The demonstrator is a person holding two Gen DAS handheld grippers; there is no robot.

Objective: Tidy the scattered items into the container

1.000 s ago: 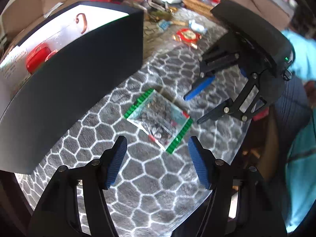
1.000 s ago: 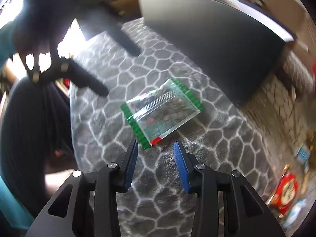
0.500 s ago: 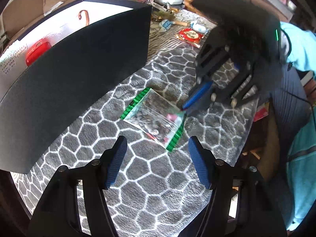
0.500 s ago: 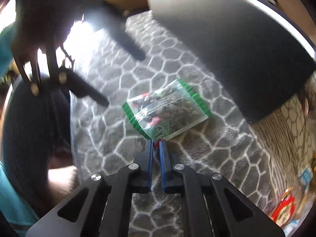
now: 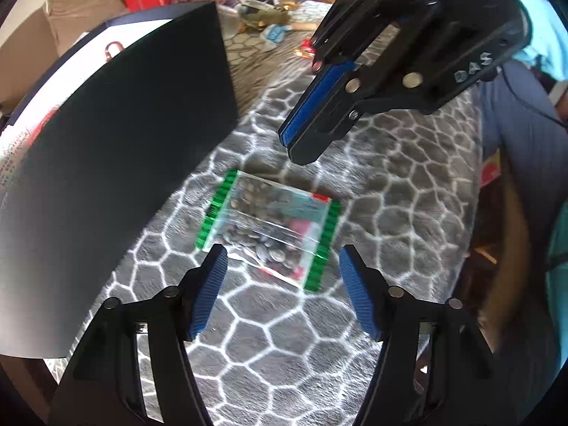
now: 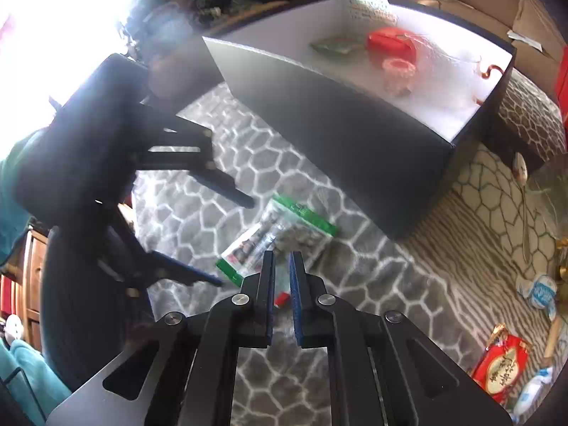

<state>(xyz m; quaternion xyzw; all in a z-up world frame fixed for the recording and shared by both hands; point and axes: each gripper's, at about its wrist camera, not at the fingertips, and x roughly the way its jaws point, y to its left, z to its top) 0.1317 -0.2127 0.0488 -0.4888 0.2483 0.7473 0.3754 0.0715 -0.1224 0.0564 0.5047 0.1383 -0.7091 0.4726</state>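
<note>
the clear plastic packet with green end strips (image 5: 269, 229) lies flat on the grey honeycomb-pattern rug (image 5: 284, 337), just beside the black-walled box (image 5: 117, 177). my left gripper (image 5: 280, 284) is nearer, jaws apart and opening, straddling its long axis. my right gripper (image 5: 301, 142) hovers above, jaws narrow and opening, holding nothing.

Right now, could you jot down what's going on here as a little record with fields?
Surface: grey fleece cloth with white honeycomb lines
Item in play: clear plastic snack bag with green striped ends, lying flat on the cloth
Container: big dark box with white inside, beside the bag
Already inside: red round object, a few other bits
Left gripper: open, poised over the bag
Right gripper: narrow gap, opening, nothing held
Still scattered: red packet
</note>
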